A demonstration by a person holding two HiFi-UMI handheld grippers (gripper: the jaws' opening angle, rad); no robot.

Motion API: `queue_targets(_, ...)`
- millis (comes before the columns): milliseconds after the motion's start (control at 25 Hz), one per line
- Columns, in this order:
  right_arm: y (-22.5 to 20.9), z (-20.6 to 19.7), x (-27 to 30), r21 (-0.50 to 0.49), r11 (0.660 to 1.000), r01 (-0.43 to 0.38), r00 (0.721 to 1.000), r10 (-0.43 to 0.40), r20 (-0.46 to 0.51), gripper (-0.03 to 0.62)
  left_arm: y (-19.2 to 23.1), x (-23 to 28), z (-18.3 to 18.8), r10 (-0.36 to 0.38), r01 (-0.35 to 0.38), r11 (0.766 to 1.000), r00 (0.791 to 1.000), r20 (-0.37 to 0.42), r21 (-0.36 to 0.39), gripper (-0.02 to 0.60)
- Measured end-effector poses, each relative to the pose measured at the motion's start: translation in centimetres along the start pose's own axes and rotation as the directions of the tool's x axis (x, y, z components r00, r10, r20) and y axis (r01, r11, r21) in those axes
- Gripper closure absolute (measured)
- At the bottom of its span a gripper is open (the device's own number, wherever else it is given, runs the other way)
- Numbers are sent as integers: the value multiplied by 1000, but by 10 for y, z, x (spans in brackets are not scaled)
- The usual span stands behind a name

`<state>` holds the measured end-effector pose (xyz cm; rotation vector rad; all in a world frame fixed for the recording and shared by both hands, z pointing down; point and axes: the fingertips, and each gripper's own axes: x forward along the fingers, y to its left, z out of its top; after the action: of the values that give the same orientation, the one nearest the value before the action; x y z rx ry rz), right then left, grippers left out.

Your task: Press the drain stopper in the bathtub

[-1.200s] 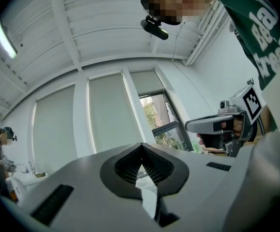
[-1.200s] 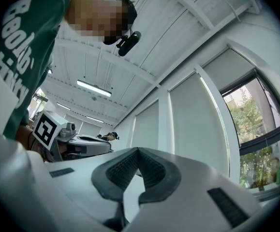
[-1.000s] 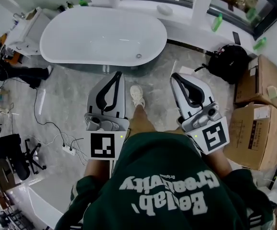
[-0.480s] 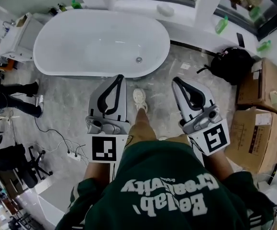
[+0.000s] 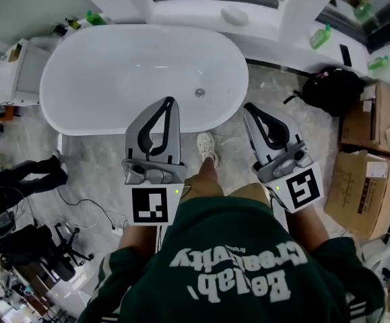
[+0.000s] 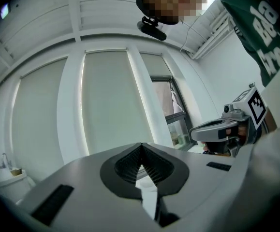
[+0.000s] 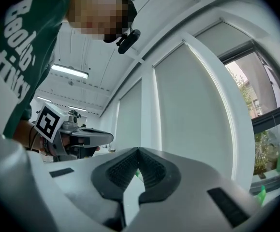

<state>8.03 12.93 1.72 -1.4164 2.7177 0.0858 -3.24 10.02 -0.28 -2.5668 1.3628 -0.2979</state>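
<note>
A white oval bathtub point(image 5: 93, 79) lies across the floor ahead in the head view, with a round metal drain stopper point(image 5: 199, 93) on its bottom near the right end. My left gripper point(image 5: 170, 100) is held at waist height with its tips over the tub's near rim, jaws shut and empty. My right gripper point(image 5: 248, 106) sits to the right of the tub, level with the left one, also shut on nothing. Both gripper views point up at window panels; the left gripper point(image 6: 140, 144) and right gripper point(image 7: 138, 150) show tips touching. Neither reaches the stopper.
A person's shoe point(image 5: 207, 147) stands on the marble floor just short of the tub. A black backpack point(image 5: 333, 89) and cardboard boxes point(image 5: 373, 160) lie at the right. Green bottles point(image 5: 320, 36) stand on the window ledge. Cables and a chair point(image 5: 60, 251) are at the left.
The person has stepped closer to the bathtub, which now sits lower and larger in the head view. Both grippers kept their pose and stayed shut.
</note>
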Motion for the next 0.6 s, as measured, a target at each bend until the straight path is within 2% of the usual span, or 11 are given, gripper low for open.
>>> queue_targets(280,-33,-8,49,13,998,64,997,-64,-48,580,51,44,-15,-15,15,999,1000,-2,-50,574)
queue_targets(480,-39,-4,80,-5,998,58,997,-59,-56,580,76,63,-14,-11,12,997,1000,24,-71,574)
queue_targets(600,-39,-6,97,9,999,38,997,-37,-63,580,83,73,-19,-32,33,997,999,17,-62,574)
